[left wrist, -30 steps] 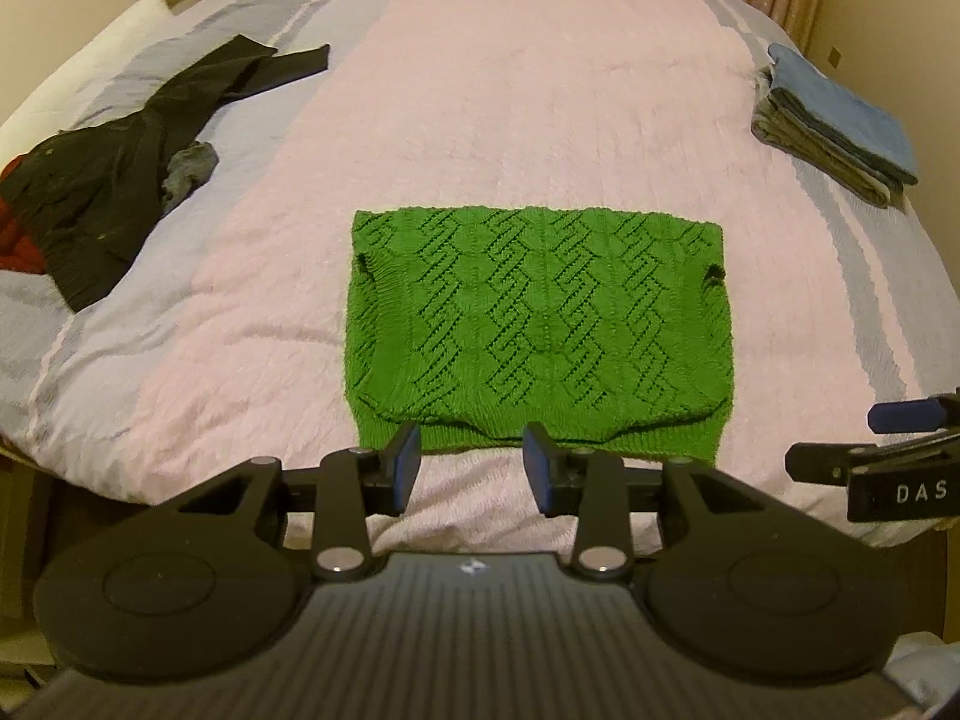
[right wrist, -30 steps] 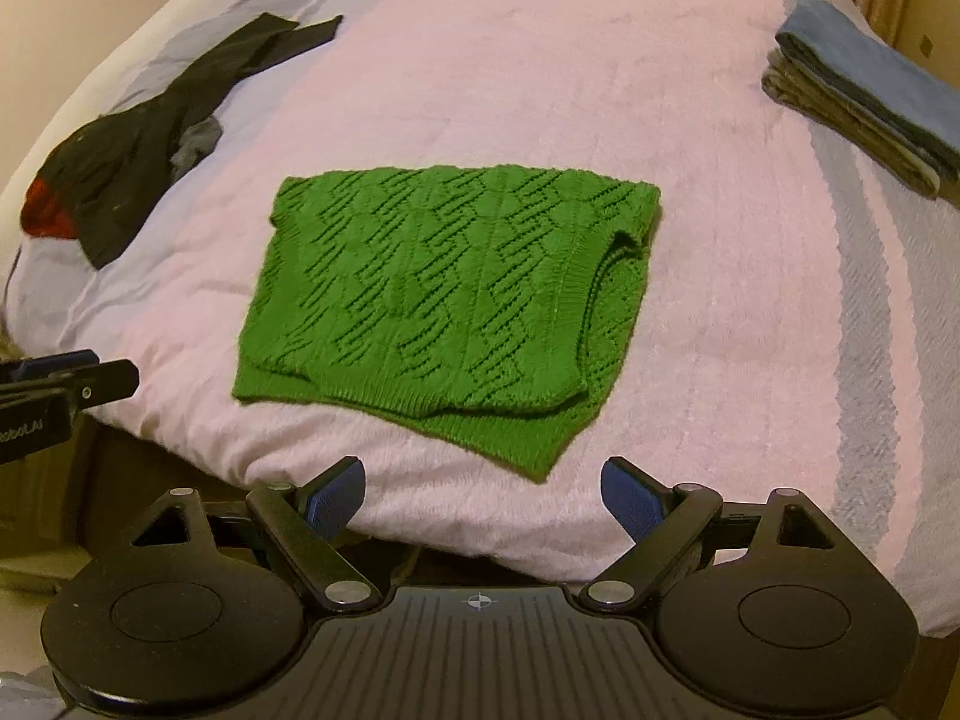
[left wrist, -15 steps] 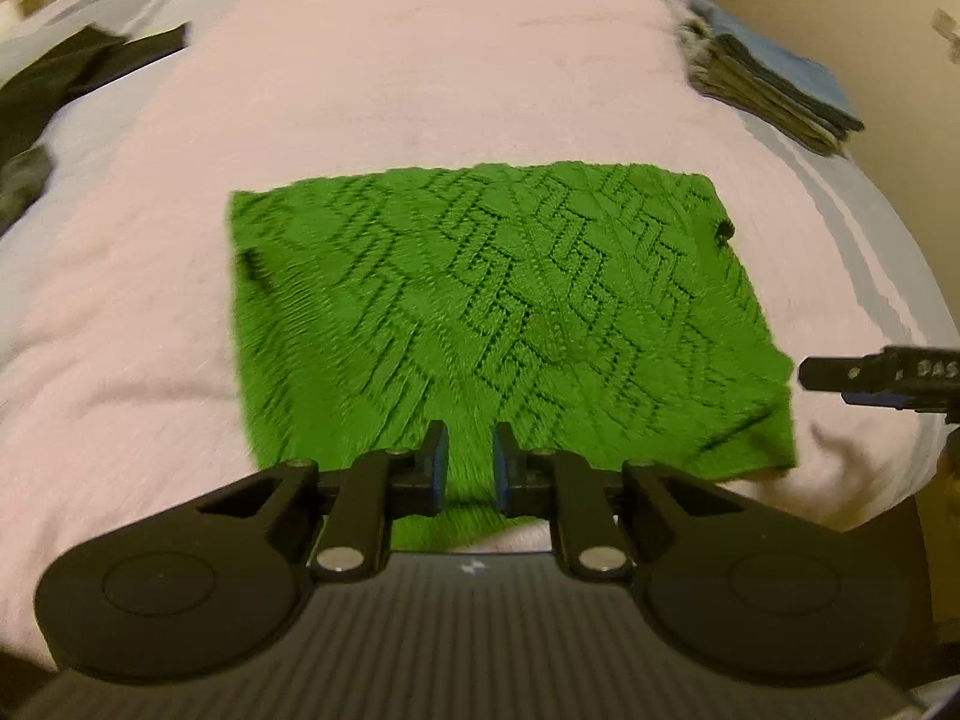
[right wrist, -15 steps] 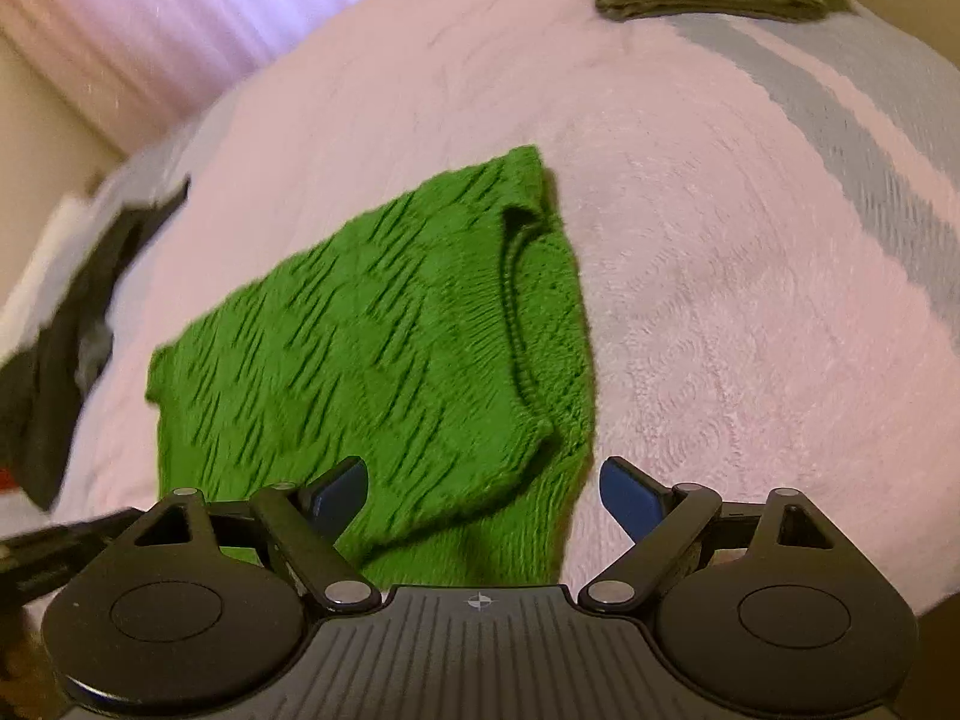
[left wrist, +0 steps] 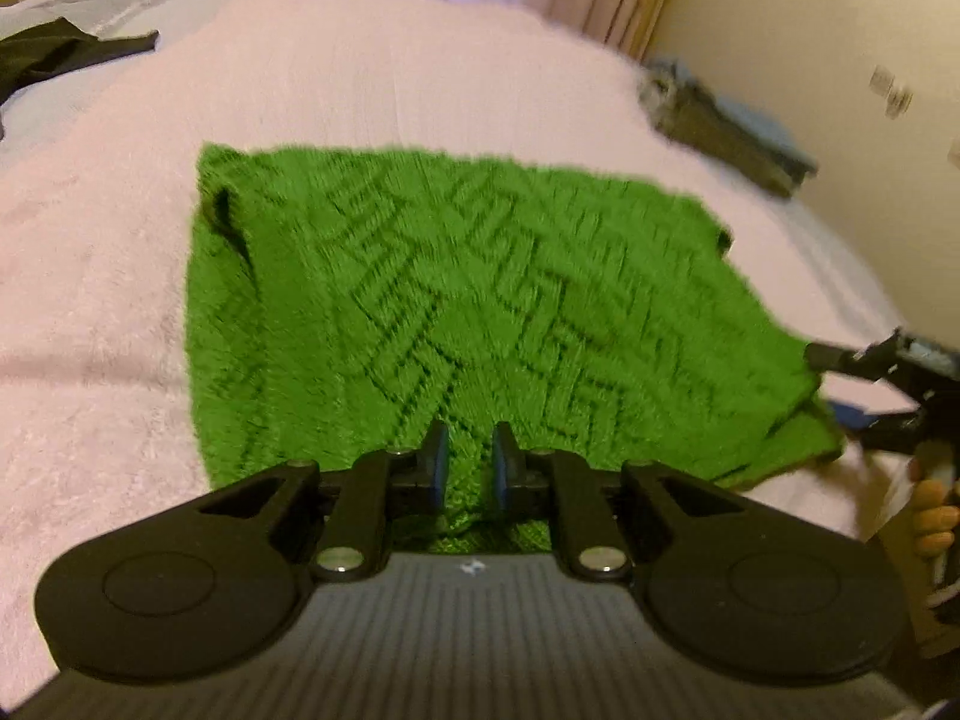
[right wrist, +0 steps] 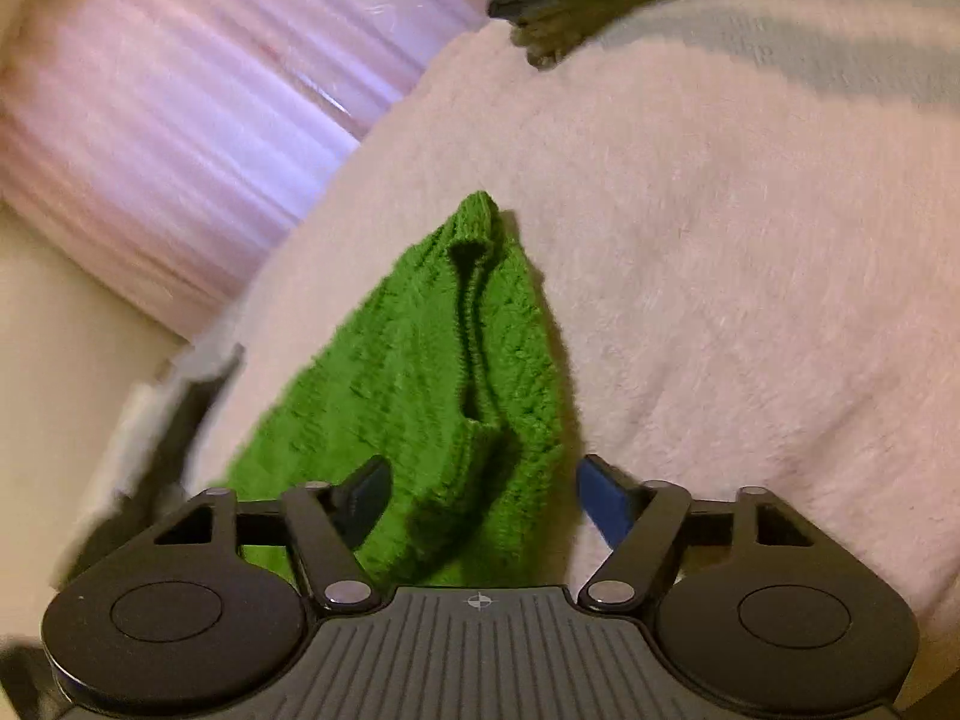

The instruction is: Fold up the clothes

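A green open-knit sweater (left wrist: 456,312), folded into a rough rectangle, is laid flat on the near half of a fluffy pink blanket (left wrist: 372,78) that is spread over the bed. Its ribbed near edge is bunched slightly between the fingers of the left gripper (left wrist: 470,468), whose jaws have just been closing and are now drawn in to a narrow gap with the knit raised between them; whether the pads actually pinch the fabric cannot be told. The near right corner of the sweater (right wrist: 432,396), where the layers are doubled along a ribbed band, is straddled by the right gripper (right wrist: 480,495), whose jaws have just been closing and are set wide apart, with neither pad pressed on the cloth. In the left wrist view the right gripper (left wrist: 870,396) is seen at that corner, with a person's fingers (left wrist: 933,525) below it. A blurred stack of folded blue and olive clothes (left wrist: 729,126) is placed on the far right of the bed. A dark crumpled garment (left wrist: 54,57) is left at the far left. Pink curtains (right wrist: 180,114) are hung behind the bed.
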`<state>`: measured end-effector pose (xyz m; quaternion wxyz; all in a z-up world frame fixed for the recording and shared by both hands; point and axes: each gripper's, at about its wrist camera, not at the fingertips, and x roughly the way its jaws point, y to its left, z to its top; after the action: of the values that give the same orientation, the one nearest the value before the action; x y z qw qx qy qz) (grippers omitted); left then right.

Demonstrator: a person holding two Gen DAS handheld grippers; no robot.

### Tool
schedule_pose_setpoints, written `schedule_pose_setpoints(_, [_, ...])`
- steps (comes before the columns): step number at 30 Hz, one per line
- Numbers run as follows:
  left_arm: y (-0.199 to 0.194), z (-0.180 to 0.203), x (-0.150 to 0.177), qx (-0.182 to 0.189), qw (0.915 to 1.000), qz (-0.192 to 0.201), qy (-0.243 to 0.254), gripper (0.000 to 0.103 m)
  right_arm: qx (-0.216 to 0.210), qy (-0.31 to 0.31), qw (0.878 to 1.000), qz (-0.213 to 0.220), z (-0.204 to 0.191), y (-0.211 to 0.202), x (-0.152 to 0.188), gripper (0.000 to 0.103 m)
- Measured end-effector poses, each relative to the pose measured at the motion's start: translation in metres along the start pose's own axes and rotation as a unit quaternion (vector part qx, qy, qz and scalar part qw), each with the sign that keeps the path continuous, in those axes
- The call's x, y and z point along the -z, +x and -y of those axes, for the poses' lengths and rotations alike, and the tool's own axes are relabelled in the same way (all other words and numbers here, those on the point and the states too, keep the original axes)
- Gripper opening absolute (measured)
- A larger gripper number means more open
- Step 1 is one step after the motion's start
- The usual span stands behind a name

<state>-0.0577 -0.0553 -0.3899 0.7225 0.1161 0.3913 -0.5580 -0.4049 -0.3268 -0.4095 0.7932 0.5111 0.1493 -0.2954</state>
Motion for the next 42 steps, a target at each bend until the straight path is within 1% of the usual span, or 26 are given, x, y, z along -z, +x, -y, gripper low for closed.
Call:
schedule_pose_setpoints(1, [-0.006, -0.005, 0.002, 0.003, 0.9999, 0.01, -0.009, 0.012, -0.01, 0.025, 1.0, -0.008, 0.005, 0.004, -0.002, 0.072])
schedule_pose_setpoints(3, [-0.01, -0.015, 0.004, 0.004, 0.9994, 0.012, -0.031, 0.012, -0.02, 0.066, 0.998, -0.003, 0.014, 0.009, -0.002, 0.072])
schedule_pose_setpoints(5, [-0.012, -0.026, 0.009, 0.006, 0.9981, 0.011, -0.06, 0.012, -0.03, 0.087, 0.996, 0.002, 0.015, 0.014, -0.001, 0.071])
schedule_pose_setpoints(8, [-0.016, -0.044, 0.016, 0.022, 0.9941, 0.011, -0.106, 0.012, -0.037, 0.105, 0.994, -0.003, 0.013, 0.023, 0.002, 0.052])
schedule_pose_setpoints(10, [-0.016, -0.051, 0.016, 0.033, 0.992, 0.011, -0.121, 0.012, -0.035, 0.113, 0.993, -0.003, 0.011, 0.028, 0.005, 0.046])
schedule_pose_setpoints(11, [-0.016, -0.054, 0.016, 0.038, 0.9911, 0.01, -0.127, 0.012, -0.031, 0.114, 0.993, -0.001, 0.011, 0.03, 0.007, 0.033])
schedule_pose_setpoints(12, [-0.016, -0.057, 0.016, 0.044, 0.99, 0.01, -0.134, 0.012, -0.02, 0.118, 0.993, 0.003, 0.011, 0.031, 0.008, 0.026])
schedule_pose_setpoints(14, [-0.015, -0.061, 0.014, 0.052, 0.9884, 0.008, -0.142, 0.012, -0.006, 0.121, 0.993, 0.008, 0.009, 0.03, 0.009, 0.02])
schedule_pose_setpoints(15, [-0.015, -0.063, 0.014, 0.057, 0.9878, 0.007, -0.145, 0.012, 0.001, 0.122, 0.992, 0.011, 0.008, 0.029, 0.01, 0.019])
schedule_pose_setpoints(17, [-0.017, -0.067, 0.013, 0.063, 0.9866, 0.007, -0.15, 0.012, 0.051, 0.073, 0.996, 0.009, -0.013, 0.03, 0.008, 0.019])
schedule_pose_setpoints(18, [-0.02, -0.071, 0.012, 0.062, 0.9864, 0.011, -0.152, 0.012, 0.091, 0.016, 0.996, 0.011, -0.036, 0.032, 0.008, 0.018])
schedule_pose_setpoints(19, [-0.024, -0.074, 0.011, 0.061, 0.9861, 0.015, -0.154, 0.012, 0.132, -0.042, 0.99, 0.012, -0.059, 0.034, 0.008, 0.018])
schedule_pose_setpoints(20, [-0.028, -0.08, 0.01, 0.06, 0.9855, 0.02, -0.158, 0.012, 0.164, -0.103, 0.981, 0.017, -0.083, 0.039, 0.011, 0.018])
schedule_pose_setpoints(21, [-0.032, -0.085, 0.01, 0.059, 0.9848, 0.024, -0.162, 0.012, 0.191, -0.183, 0.964, 0.031, -0.114, 0.043, 0.019, 0.018])
schedule_pose_setpoints(22, [-0.036, -0.09, 0.011, 0.056, 0.9841, 0.029, -0.166, 0.012, 0.203, -0.254, 0.945, 0.044, -0.144, 0.048, 0.033, 0.018])
schedule_pose_setpoints(23, [-0.04, -0.097, 0.011, 0.05, 0.9835, 0.034, -0.17, 0.012, 0.213, -0.323, 0.92, 0.058, -0.173, 0.053, 0.046, 0.018])
schedule_pose_setpoints(25, [-0.048, -0.112, 0.014, 0.037, 0.9821, 0.04, -0.18, 0.012, 0.205, -0.432, 0.875, 0.077, -0.219, 0.065, 0.08, 0.018])
schedule_pose_setpoints(27, [-0.055, -0.127, 0.018, 0.029, 0.9797, 0.041, -0.194, 0.012, 0.184, -0.517, 0.832, 0.086, -0.251, 0.078, 0.121, 0.018])
schedule_pose_setpoints(30, [-0.062, -0.143, 0.027, 0.018, 0.9771, 0.034, -0.209, 0.012, 0.143, -0.608, 0.778, 0.074, -0.271, 0.098, 0.18, 0.018])
schedule_pose_setpoints(32, [-0.063, -0.15, 0.034, 0.014, 0.976, 0.027, -0.216, 0.012, 0.119, -0.643, 0.755, 0.049, -0.269, 0.114, 0.211, 0.018])
schedule_pose_setpoints(34, [-0.062, -0.157, 0.04, 0.011, 0.974, 0.018, -0.225, 0.012, 0.112, -0.661, 0.742, 0.007, -0.261, 0.133, 0.233, 0.018])
schedule_pose_setpoints(36, [-0.06, -0.162, 0.043, 0.012, 0.9726, 0.014, -0.232, 0.012, 0.109, -0.67, 0.734, 0.001, -0.257, 0.14, 0.243, 0.018])
schedule_pose_setpoints(38, [-0.06, -0.166, 0.045, 0.013, 0.9719, 0.014, -0.234, 0.012, 0.106, -0.669, 0.736, 0.01, -0.264, 0.138, 0.239, 0.018])
schedule_pose_setpoints(40, [-0.059, -0.169, 0.045, 0.015, 0.9716, 0.014, -0.236, 0.012, 0.085, -0.648, 0.756, 0.03, -0.275, 0.127, 0.227, 0.018])
schedule_pose_setpoints(41, [-0.059, -0.171, 0.045, 0.015, 0.9714, 0.014, -0.237, 0.012, 0.076, -0.648, 0.756, 0.048, -0.282, 0.123, 0.225, 0.018])
schedule_pose_setpoints(42, [-0.059, -0.172, 0.045, 0.015, 0.9714, 0.015, -0.236, 0.012, 0.067, -0.654, 0.751, 0.068, -0.289, 0.116, 0.225, 0.018])
